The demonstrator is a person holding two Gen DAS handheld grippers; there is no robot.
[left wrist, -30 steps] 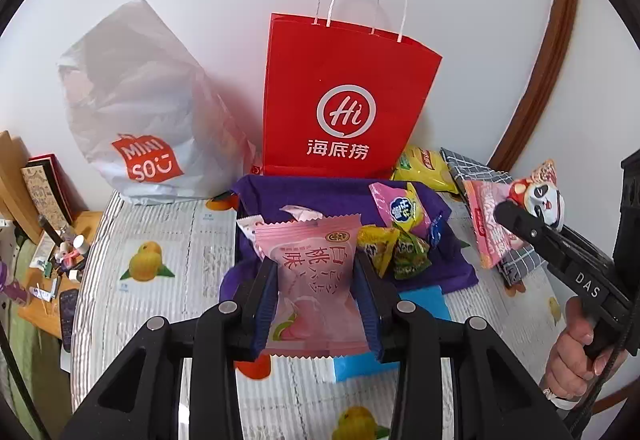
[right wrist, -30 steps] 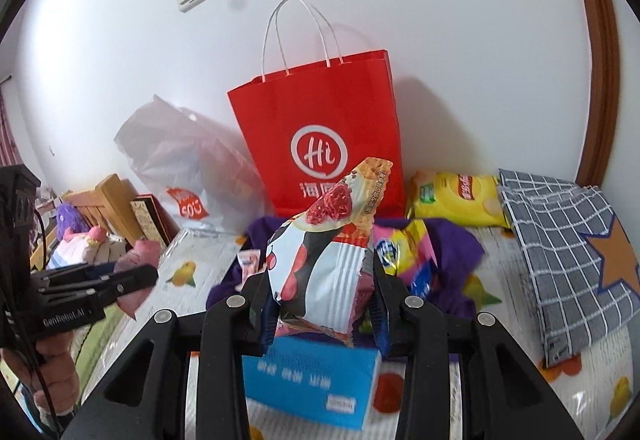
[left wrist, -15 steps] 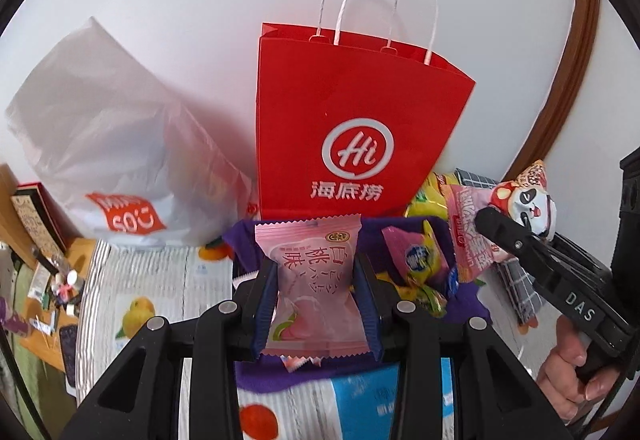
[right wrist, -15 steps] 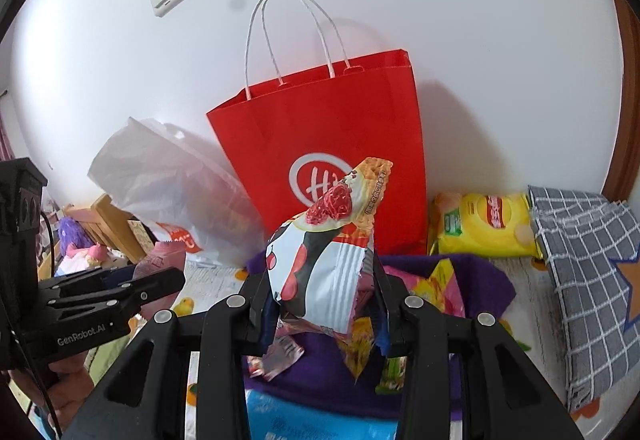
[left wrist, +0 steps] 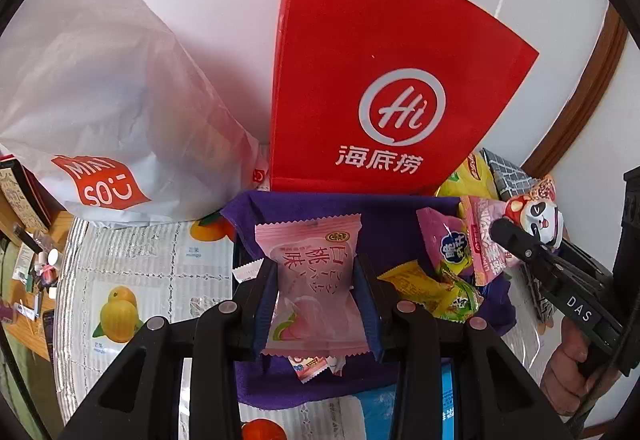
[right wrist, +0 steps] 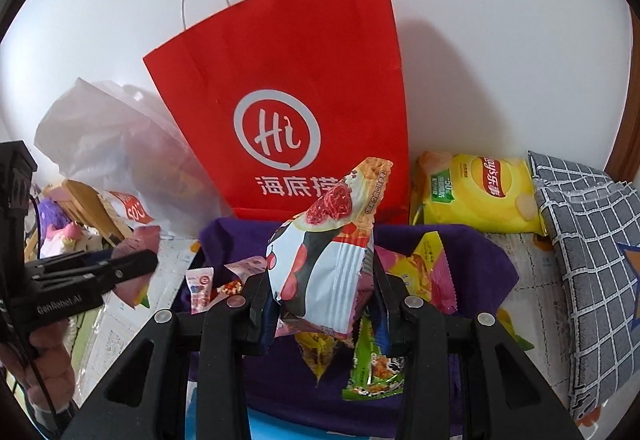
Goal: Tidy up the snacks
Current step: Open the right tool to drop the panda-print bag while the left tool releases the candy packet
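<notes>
White wall behind, fruit-print tablecloth [left wrist: 120,272] below – I'm bringing both packets up to the red paper bag [left wrist: 384,88].

Vs a sec ago the bag is filling way more of both views and the purple cloth [left wrist: 392,224] w/ the loose snacks is sliding under my tongs, so I'm closing in; I reckon the drop into the bag is next, tho its mouth is above my left tongs' view.
My left tongs [left wrist: 316,288] are pinching the pink peach packet [left wrist: 316,280] by its side edges: long axis upright, print facing me, top seam toward the bag.
My right tongs [right wrist: 320,288] are squeezing the panda-print packet [right wrist: 324,260]: long axis up, tilting right, top seam pointing at the bag's front, just ahead.
</notes>
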